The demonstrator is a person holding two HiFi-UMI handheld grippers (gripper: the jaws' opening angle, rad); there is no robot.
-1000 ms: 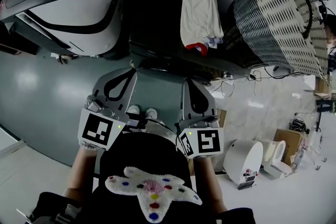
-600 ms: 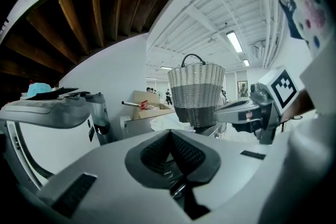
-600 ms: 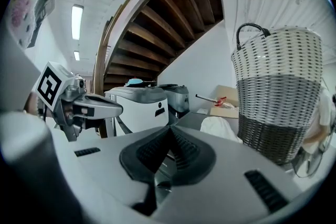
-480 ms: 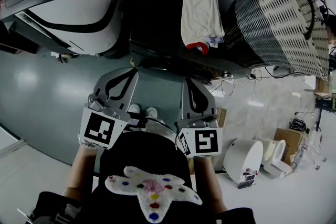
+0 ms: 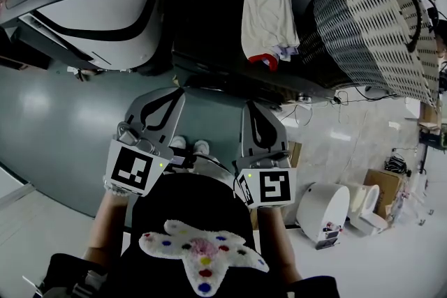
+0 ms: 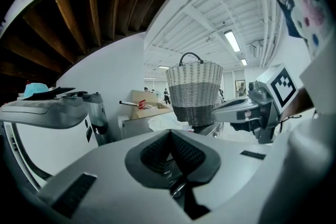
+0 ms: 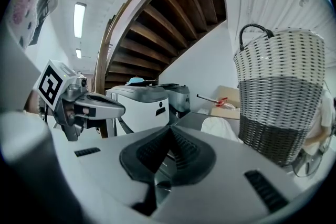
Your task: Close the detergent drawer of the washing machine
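Washing machine point(image 5: 105, 10) well apart from left gripper point(image 5: 173, 95) and right gripper point(image 5: 255, 112), both closed, empty

Basket point(image 5: 370, 17): woven wicker, rough, pale over dark. Cloth point(image 5: 267, 14): soft white fabric, red trim. Floor point(image 5: 63, 122): smooth, glossy grey. White machine casing point(image 5: 105, 3): glossy plastic. Shells of left hand-held gripper point(image 6: 169, 134) and right hand-held gripper point(image 7: 169, 129): matt grey plastic; pads ribbed, dark.

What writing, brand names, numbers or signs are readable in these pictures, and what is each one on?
No words, brands or numbers are legible.
Left cube, on the left gripper: black-and-white square marker, no letters.
Right cube, on the right gripper: likewise.
White machine: dark logo, too small to read.
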